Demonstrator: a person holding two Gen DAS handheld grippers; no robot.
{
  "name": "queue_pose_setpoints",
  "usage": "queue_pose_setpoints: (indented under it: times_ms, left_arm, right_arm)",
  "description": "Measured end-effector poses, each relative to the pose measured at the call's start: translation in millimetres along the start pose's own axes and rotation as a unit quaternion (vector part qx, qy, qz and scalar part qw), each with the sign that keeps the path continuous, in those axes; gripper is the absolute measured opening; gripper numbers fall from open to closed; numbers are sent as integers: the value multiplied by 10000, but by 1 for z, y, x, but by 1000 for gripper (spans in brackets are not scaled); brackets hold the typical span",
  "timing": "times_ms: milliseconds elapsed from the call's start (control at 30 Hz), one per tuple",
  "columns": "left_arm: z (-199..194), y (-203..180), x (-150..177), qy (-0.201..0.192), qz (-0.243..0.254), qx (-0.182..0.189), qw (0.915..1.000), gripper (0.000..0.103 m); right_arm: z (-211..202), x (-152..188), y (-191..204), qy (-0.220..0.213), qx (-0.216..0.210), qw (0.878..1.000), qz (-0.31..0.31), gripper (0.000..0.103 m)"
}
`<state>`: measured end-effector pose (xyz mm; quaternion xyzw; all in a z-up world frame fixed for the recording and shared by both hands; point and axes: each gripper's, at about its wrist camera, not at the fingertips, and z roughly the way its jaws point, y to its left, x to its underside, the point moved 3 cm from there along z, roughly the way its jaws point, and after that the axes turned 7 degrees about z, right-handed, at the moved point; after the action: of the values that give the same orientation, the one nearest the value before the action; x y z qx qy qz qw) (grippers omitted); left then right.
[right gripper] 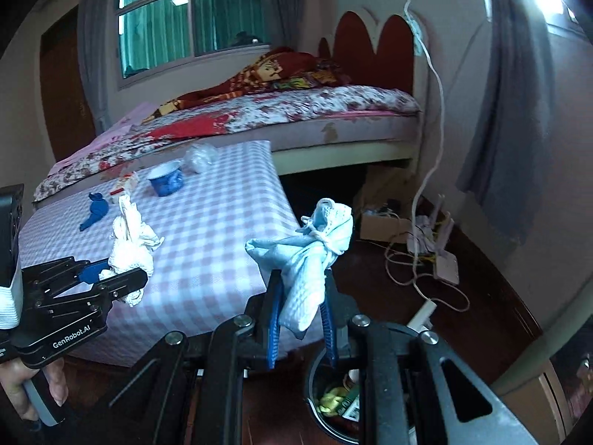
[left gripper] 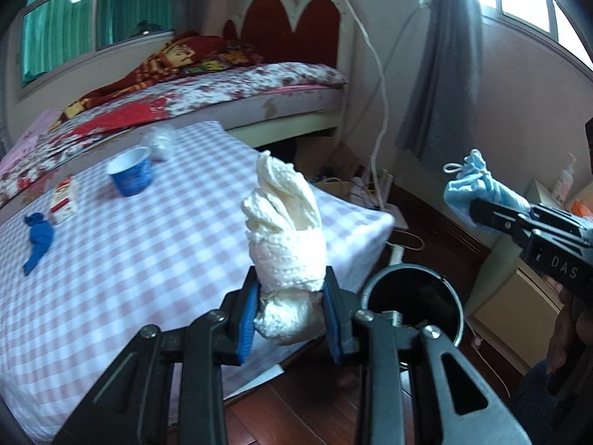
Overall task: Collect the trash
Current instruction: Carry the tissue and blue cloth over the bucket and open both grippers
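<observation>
Gripping tissue wad (left gripper: pixel 285 259) (left tool (left gripper: pixel 291 319)) and face mask (right gripper: pixel 311 256) (right tool (right gripper: pixel 302 319)) above bin (left gripper: pixel 411 278).

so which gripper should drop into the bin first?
Right, probably. In its own wrist view the right gripper holds the blue mask almost directly over the open trash bin. The left gripper, clamping the white tissue, sits beside the bin.

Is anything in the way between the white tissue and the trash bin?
Nothing visible is. The left gripper holds the white tissue up beside the open trash bin. The bin has no lid on, and the gap between them looks free.
</observation>
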<state>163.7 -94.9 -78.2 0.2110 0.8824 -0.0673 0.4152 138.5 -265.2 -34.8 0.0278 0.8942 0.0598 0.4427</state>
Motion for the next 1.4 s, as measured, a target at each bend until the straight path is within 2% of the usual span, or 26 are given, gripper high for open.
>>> queue_pose_setpoints:
  times_ms: [567, 867, 1100, 1267, 1400]
  left_arm:
    - [35, -87, 0, 237, 547, 862, 9945, 32]
    - [67, -122, 11, 592, 739, 1143, 9889, 32]
    - [100, -143, 24, 975, 792, 1445, 9815, 32]
    - [128, -156, 35, 1525, 624, 2004, 9658, 33]
    - [145, -169, 41, 1760, 718, 2047, 9602, 33]
  right_arm:
    - [-9, 40, -82, 369, 493, 9974, 367, 20]
    - [-1, 69, -116, 761, 562, 9944, 461, 20]
    - [10, 93, -142, 1141, 546, 9909, 466, 20]
    - [28, 109, -151, 1456, 450, 9880, 253, 20]
    - [51, 121, -156, 1747, 406, 9837, 106, 21]
